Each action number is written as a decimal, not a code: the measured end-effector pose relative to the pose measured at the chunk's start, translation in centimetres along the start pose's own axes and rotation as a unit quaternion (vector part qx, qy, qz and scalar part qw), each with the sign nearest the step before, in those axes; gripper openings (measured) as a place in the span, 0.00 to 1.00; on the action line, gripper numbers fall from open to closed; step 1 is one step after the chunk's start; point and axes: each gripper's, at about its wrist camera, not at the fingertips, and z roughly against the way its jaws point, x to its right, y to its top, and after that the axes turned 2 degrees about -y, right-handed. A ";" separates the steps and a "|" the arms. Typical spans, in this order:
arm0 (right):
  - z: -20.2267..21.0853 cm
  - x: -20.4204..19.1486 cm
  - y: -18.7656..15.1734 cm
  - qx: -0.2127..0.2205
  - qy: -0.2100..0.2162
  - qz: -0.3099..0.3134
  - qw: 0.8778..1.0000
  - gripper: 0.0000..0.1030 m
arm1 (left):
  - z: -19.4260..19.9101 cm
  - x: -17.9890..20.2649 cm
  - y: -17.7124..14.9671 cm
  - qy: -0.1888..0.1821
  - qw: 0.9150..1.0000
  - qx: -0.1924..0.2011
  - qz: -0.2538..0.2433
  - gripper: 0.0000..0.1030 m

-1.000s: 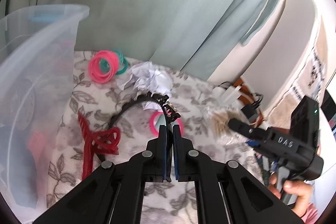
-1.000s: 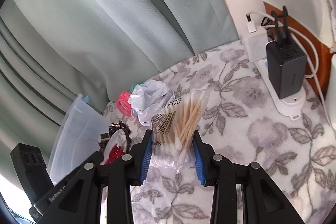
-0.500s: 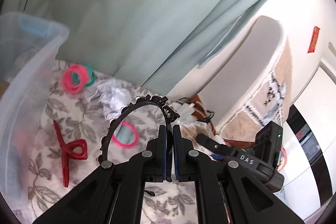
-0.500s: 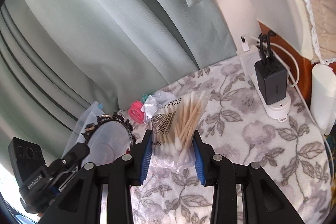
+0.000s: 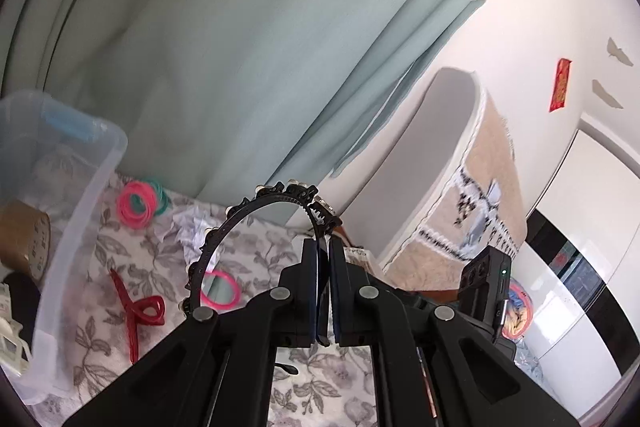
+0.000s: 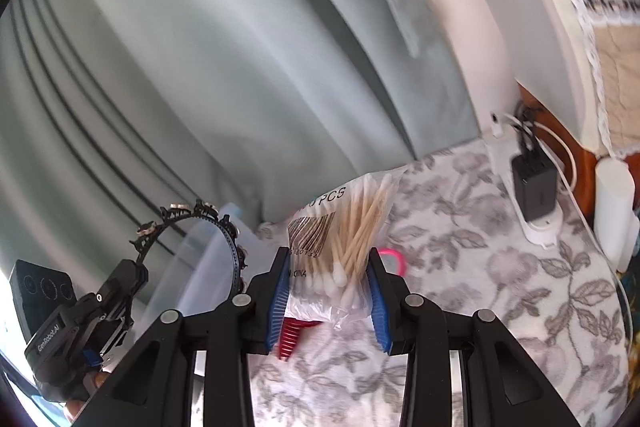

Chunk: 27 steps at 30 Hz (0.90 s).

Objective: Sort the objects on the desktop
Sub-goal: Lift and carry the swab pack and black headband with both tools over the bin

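Observation:
My left gripper (image 5: 323, 255) is shut on one end of a black studded headband (image 5: 240, 219), held up in the air above the floral cloth. The same headband (image 6: 192, 223) shows at the left of the right wrist view, in front of the clear plastic bin (image 6: 200, 267). My right gripper (image 6: 329, 281) is shut on a clear bag of cotton swabs (image 6: 344, 231), lifted off the cloth. A red hair claw (image 5: 136, 311), a pink ring (image 5: 220, 291), pink and teal hair ties (image 5: 138, 205) and crumpled white paper (image 5: 192, 231) lie on the cloth.
The clear plastic bin (image 5: 76, 235) stands at the left with things inside. Pale green curtains hang behind. A black charger on a white power strip (image 6: 536, 195) with cables sits at the right, next to a white cylinder (image 6: 614, 203). A padded chair back (image 5: 432, 163) stands right.
Both grippers have risen. The headband has come off the cloth and now hangs in the air. The swab bag has gone up and moved left, toward the bin.

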 end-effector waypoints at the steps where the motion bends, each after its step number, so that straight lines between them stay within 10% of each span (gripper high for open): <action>1: 0.2 -0.6 0.1 0.003 0.005 0.005 1.000 0.37 | 0.7 0.2 0.3 -0.004 1.000 0.008 -0.003 0.05; 15: -2.0 -11.9 -0.6 -0.015 0.095 0.094 0.991 0.37 | 12.2 -2.4 2.4 0.050 0.990 0.133 -0.007 0.05; 27: -7.4 -19.8 -4.1 -0.080 0.142 0.166 0.973 0.37 | 15.0 -7.6 1.4 0.134 0.982 0.128 0.033 0.05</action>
